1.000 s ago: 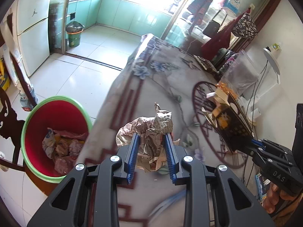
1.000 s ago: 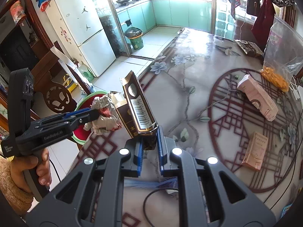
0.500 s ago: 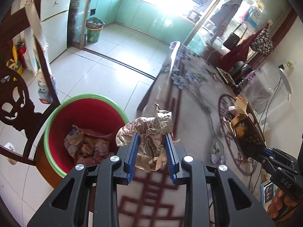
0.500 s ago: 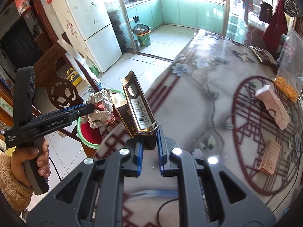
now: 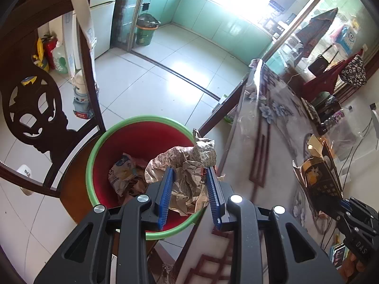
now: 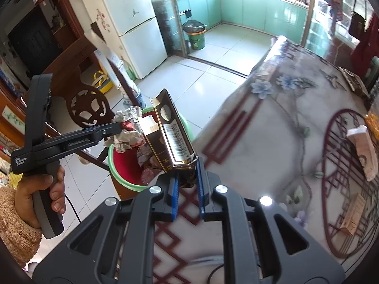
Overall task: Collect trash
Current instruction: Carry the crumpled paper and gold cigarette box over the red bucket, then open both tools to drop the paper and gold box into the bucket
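Observation:
My left gripper (image 5: 190, 177) is shut on a crumpled newspaper wad (image 5: 187, 165), held right above the red bin with a green rim (image 5: 111, 132) that stands on the floor beside the table; other crumpled wrappers lie inside it. In the right wrist view the same left gripper (image 6: 116, 127) holds the paper wad (image 6: 128, 132) over the bin (image 6: 123, 165). My right gripper (image 6: 187, 172) is shut on the bottom of an opened dark brown carton with a barcode (image 6: 173, 137), above the table's edge next to the bin. That carton (image 5: 319, 177) shows at the right in the left wrist view.
A carved dark wooden chair (image 5: 30, 108) stands by the bin. The table (image 6: 272, 130) with a floral cover holds two pale boxes (image 6: 362, 146) and a bag of orange snacks at the right. A fridge (image 6: 132, 23) and a small green bin (image 6: 195, 35) stand farther off.
Both grippers have moved left off the tabletop toward the red bin, each keeping its load. The paper wad now hangs over the bin's opening; the carton has reached the table's edge.

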Demonstrator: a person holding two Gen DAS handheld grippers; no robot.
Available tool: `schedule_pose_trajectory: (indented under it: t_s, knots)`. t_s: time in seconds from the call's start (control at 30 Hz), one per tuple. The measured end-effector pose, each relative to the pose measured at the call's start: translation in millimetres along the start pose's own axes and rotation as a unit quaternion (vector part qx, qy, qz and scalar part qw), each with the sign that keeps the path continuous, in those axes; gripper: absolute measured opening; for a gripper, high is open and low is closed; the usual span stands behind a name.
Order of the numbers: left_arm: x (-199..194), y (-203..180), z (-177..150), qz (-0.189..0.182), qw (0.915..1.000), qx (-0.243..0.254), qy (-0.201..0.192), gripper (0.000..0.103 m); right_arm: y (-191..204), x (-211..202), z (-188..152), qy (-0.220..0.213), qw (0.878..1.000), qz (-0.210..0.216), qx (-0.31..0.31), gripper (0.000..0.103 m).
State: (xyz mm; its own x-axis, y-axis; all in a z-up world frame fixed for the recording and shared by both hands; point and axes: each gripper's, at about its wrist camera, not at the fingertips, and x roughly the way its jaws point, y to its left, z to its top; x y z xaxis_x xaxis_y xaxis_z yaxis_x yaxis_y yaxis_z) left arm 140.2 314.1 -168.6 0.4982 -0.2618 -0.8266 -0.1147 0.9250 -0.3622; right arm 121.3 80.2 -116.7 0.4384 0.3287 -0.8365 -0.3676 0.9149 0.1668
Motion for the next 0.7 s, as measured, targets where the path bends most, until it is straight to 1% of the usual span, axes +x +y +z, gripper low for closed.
schedule_pose_trajectory:
  t_s: [0.2, 0.37, 0.57, 0.7]
  knots:
    - [12, 11, 6, 0.009, 0.9999, -0.006, 0.011, 0.027, 20, 15, 11, 0.011, 1.0, 0.011, -0.023, 0.013]
    - [23, 16, 11, 0.016, 0.9997, -0.005, 0.017, 0.027, 26, 27, 20, 0.018, 0.999, 0.016, -0.031, 0.013]
    - [47, 30, 14, 0.04, 0.9982, -0.011, 0.044, 0.028, 32, 41, 30, 0.029, 0.998, 0.026, -0.041, 0.013]
    - [56, 40, 16, 0.049, 0.9973, -0.017, 0.051, 0.028, 37, 54, 33, 0.042, 0.997, 0.031, -0.049, 0.013]
